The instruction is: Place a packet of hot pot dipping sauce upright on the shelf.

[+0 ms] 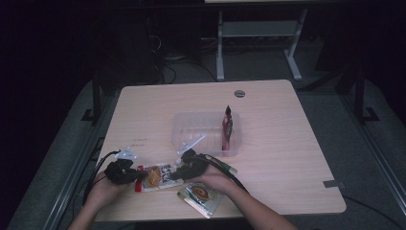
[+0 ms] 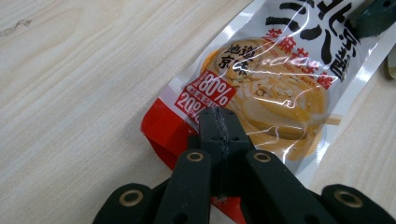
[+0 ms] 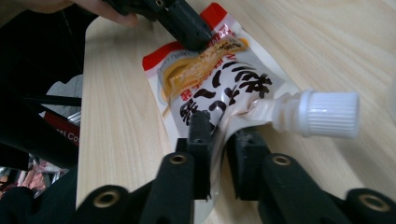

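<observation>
We see the left gripper (image 2: 218, 122) clamped tight on the red bottom edge of the sauce pouch (image 2: 275, 88), which lies flat on the wooden table (image 1: 268, 158) near its front edge. The right gripper (image 3: 223, 135) pinches the pouch's upper corner, just beside its white screw cap (image 3: 322, 113), jaws nearly together on the film.

From my station the room is dim, lit mostly over the pale wooden counter (image 1: 287, 158). Beyond my claws, past the counter's far edge, a white desk frame (image 1: 258, 33) stands on grey carpet floor (image 1: 364, 158) among dark cables (image 1: 167, 72). A round grommet (image 1: 240, 93) sits near the far edge.
</observation>
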{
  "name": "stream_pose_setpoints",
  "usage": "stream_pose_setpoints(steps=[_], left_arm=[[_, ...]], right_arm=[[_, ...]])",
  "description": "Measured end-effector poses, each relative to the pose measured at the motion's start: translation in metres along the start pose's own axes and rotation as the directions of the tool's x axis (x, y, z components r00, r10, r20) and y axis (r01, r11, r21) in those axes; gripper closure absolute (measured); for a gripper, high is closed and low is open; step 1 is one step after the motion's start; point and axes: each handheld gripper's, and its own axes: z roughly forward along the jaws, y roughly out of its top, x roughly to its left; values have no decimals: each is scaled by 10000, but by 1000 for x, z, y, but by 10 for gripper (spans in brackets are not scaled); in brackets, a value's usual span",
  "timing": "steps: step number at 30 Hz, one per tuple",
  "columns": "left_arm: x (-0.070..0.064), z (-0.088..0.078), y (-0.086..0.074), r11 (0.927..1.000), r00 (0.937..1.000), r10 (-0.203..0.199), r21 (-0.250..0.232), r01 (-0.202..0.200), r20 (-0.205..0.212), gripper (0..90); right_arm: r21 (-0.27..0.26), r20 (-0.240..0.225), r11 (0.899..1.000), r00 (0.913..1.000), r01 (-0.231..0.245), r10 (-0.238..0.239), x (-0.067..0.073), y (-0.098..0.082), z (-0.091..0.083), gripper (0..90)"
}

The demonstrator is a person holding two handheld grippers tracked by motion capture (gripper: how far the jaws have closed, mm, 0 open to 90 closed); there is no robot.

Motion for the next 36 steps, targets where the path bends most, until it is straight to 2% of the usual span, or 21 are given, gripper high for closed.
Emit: stream_pose_setpoints(steps=[4,6,8,9,11,15,16,20,23,26,29,36], left_arm=[[-1,0,0,9996,9995,299,17,-299,-136,899],[-2,0,-1,9981,9979,621,5,-621,-203,899],[-3,0,-1,9979,9977,654,-22,-655,-201,899],[-3,-1,-1,9962,9960,866,62,-864,-221,899],[-4,0,-1,9971,9970,756,-76,-757,-158,899],[-5,-2,0,9966,9967,811,-171,-811,-33,899],[-5,-3,1,9956,9957,926,-120,-925,9,898],[-9,-3,5,9951,9950,971,-234,-966,224,899],[-13,-3,9,9935,9931,1103,-344,-1089,403,898],[-20,-2,13,9907,9893,1319,-432,-1294,625,898],[-25,-2,17,9888,9872,1386,-666,-1335,788,898],[-23,-14,18,9853,9892,1156,-1364,-1028,899,899]], right_arm=[[-151,-53,9992,9993,366,-366,1,3,0,886],[-258,-129,9983,9985,522,-526,1,4,-1,893],[-435,-452,9980,9978,468,-488,1,5,-3,896],[-555,-570,9968,9965,575,-606,0,6,-3,897],[-667,-773,9961,9950,585,-636,2,7,-4,898],[-992,-1114,9931,9911,624,-734,7,10,-7,900],[-1030,-1099,9919,9902,745,-858,9,11,-9,900],[-1248,-1042,9874,9884,970,-1102,15,14,-16,900],[-1445,-1039,9853,9889,908,-1064,17,15,-23,900],[-1750,-1040,9797,9876,982,-1176,18,17,-32,900],[-1989,-1024,9743,9865,1059,-1281,21,19,-40,900],[-2231,-939,9679,9857,1162,-1400,23,22,-56,900]])
